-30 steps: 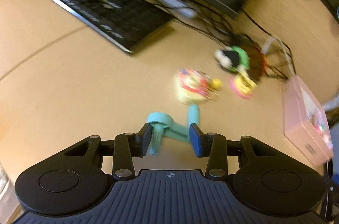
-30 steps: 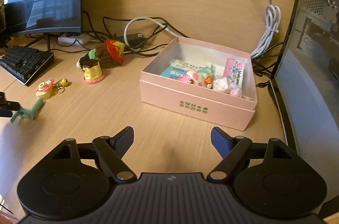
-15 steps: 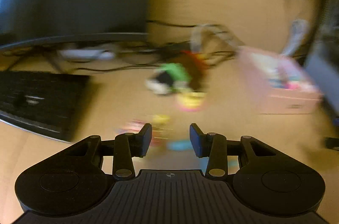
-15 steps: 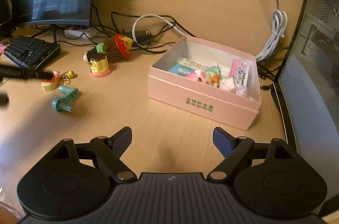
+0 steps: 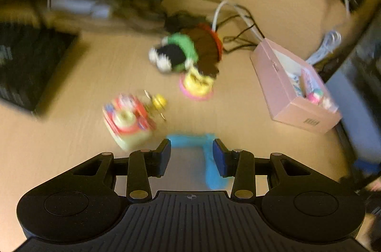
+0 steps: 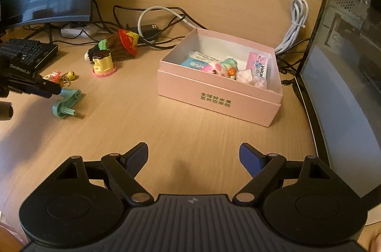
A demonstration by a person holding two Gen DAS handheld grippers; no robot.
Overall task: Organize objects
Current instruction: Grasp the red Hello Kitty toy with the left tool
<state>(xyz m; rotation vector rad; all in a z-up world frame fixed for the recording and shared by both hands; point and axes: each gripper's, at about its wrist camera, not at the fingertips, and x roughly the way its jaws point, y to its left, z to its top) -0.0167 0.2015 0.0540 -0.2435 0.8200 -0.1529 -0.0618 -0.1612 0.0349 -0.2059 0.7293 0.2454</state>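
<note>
Teal plastic crank handle (image 6: 67,102) lies flat on the wooden desk (image 6: 181,133), an L-shaped arm with a ribbed peg, the left gripper (image 5: 191,155) parted around one end. Further right, the pink box (image 6: 218,98) holds trinkets, and the right gripper (image 6: 192,158) hangs wide open, empty.

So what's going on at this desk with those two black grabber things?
Someone is tidying small toys into the pink box. The left tongs are down at the teal crank-shaped toy on the desk, fingers on either side of it, though blur hides whether they grip it. The right tongs hover open, empty, in front of the box.
</note>
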